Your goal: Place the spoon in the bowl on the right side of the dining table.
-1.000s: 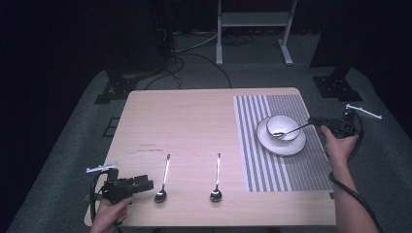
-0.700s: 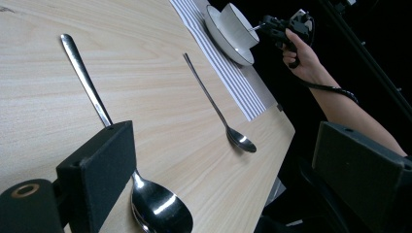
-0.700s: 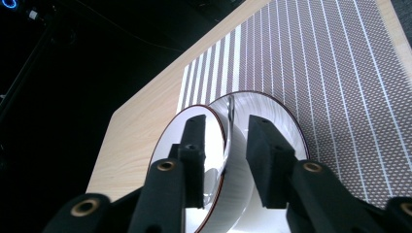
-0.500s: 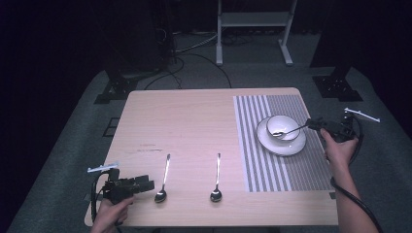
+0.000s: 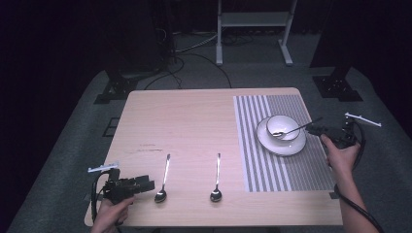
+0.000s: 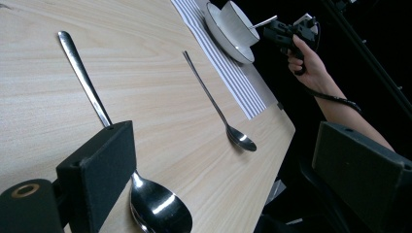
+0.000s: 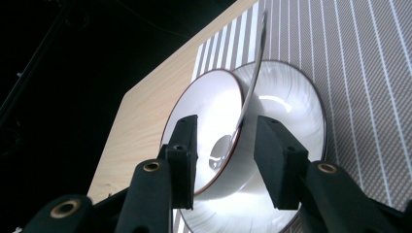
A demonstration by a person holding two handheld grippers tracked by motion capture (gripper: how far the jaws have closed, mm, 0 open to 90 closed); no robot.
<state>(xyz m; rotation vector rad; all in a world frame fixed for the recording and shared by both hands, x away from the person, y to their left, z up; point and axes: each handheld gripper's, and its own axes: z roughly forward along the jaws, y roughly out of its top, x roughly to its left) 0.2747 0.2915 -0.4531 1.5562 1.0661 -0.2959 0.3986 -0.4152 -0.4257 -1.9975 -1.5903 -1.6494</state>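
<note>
Presently, on the table:
Table: pale wooden table (image 5: 194, 121) with a grey striped mat (image 5: 286, 160) over its right part.
Right gripper: right gripper (image 5: 315, 129) at the table's right edge, held roughly level and pointing left toward the bowl; in the right gripper view (image 7: 224, 145) its jaws stand apart, having just been opening — the spoon handle rises between them, and neither pad presses on it.
Right hand: right hand (image 5: 341, 158) wrapped round the gripper body from below, forearm running down to the bottom right corner; also seen far off in the left gripper view (image 6: 306, 58).
Bowl: white bowl (image 5: 283, 127) on a white saucer (image 5: 282, 144), both on the mat, just beside the right gripper's tips.
Spoon in bowl: bowl spoon (image 5: 297, 128) — its head down inside the bowl, handle leaning over the rim toward the right gripper.
Left gripper: left gripper (image 5: 145, 185) at the near left corner, lying low and level, pointing right; jaws spread wide with nothing pinched.
Left hand: left hand (image 5: 112, 213) gripping from behind, coming in from the bottom edge.
Near spoon: left spoon (image 6: 104, 116), head just beside the left gripper's tips.
Second spoon: middle spoon (image 5: 216, 179), well apart, lying parallel.
</note>
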